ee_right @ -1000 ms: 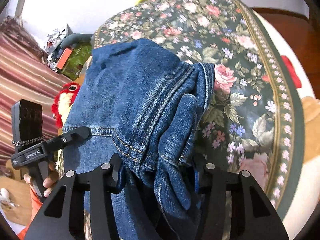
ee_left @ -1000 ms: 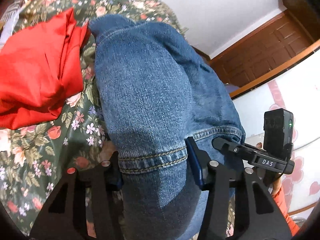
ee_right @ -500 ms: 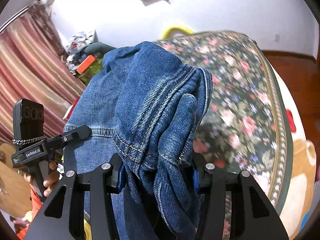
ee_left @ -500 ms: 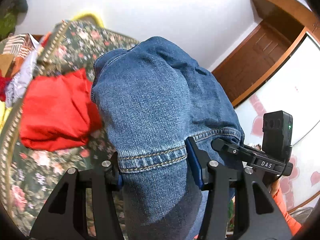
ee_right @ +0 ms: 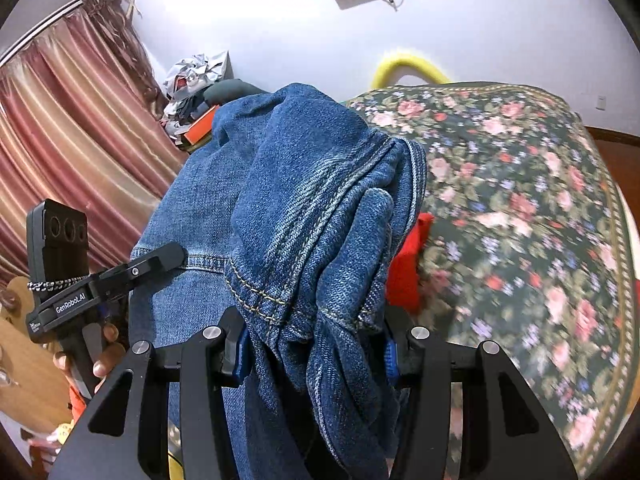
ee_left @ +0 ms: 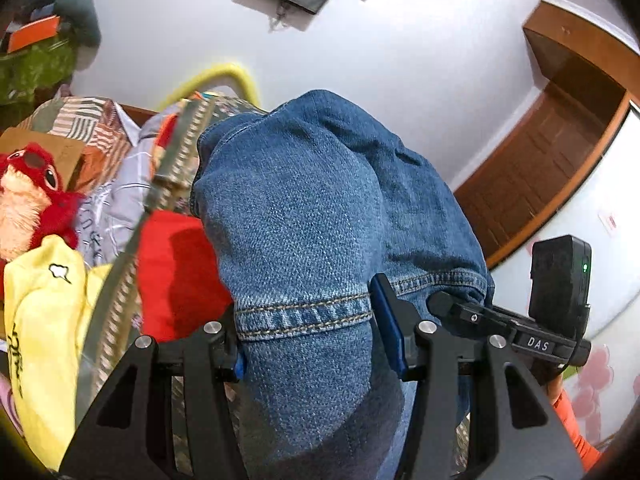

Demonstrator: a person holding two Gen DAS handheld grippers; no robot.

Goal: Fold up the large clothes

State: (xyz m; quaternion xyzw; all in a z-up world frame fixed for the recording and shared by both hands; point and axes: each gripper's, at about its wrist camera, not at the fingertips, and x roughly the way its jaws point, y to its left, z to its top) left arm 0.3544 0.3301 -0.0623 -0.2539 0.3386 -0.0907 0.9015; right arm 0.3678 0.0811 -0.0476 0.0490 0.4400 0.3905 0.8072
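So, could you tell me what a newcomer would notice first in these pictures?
The blue jeans fill the middle of both views, clamped in the left gripper and the right gripper. Beside them a red cloth lies on the floral bedspread, and a red plush toy sits at far left.

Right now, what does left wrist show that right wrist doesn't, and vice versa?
Left wrist only: a red plush toy, a yellow garment, a wooden door, and the right hand-held gripper seen from the side.
Right wrist only: striped curtains, the wide floral bedspread, and the left hand-held gripper from the side.
Both: the jeans clamped between each camera's own fingers, a red cloth, a yellow tube.
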